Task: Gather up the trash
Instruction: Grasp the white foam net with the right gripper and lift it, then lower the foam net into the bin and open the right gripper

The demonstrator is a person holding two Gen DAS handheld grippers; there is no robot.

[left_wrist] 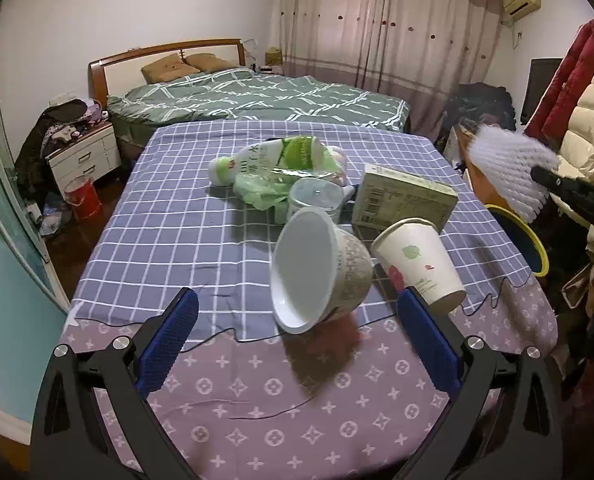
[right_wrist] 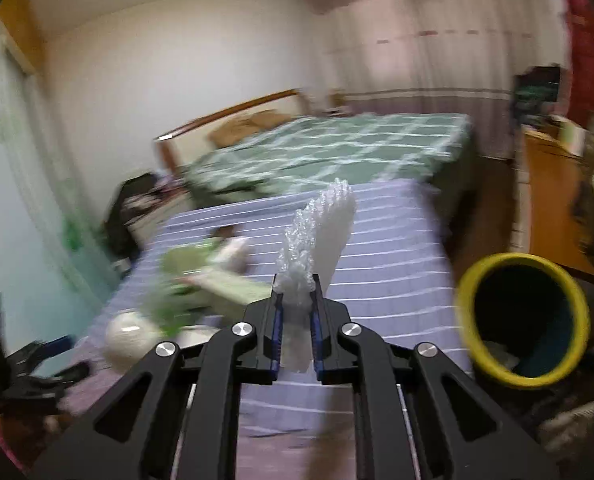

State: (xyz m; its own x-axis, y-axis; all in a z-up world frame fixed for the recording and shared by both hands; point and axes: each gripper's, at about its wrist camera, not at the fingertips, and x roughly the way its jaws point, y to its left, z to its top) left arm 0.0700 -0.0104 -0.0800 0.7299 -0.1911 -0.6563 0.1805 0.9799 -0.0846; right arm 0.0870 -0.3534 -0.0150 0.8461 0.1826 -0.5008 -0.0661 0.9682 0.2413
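My right gripper [right_wrist: 296, 298] is shut on a white foam net sleeve [right_wrist: 321, 232], held in the air above the table's right side; the sleeve also shows in the left wrist view [left_wrist: 509, 168]. A yellow-rimmed bin [right_wrist: 523, 316] stands to its right, beside the table, also visible in the left wrist view [left_wrist: 525, 240]. My left gripper [left_wrist: 297, 320] is open and empty; a tipped white bowl cup [left_wrist: 317, 272] lies just ahead between its fingers. Beside that lie a paper cup [left_wrist: 417, 264], a cardboard box [left_wrist: 401, 200], a clear cup [left_wrist: 313, 200], a green bag [left_wrist: 261, 192] and a green-labelled bottle [left_wrist: 269, 156].
The table has a blue checked cloth [left_wrist: 169, 232] with a thin black cable [left_wrist: 217, 336] across it. A bed [left_wrist: 257, 96] lies beyond. A red bucket [left_wrist: 83, 198] and a nightstand [left_wrist: 85, 152] stand at left. Coats [left_wrist: 585, 120] hang at right.
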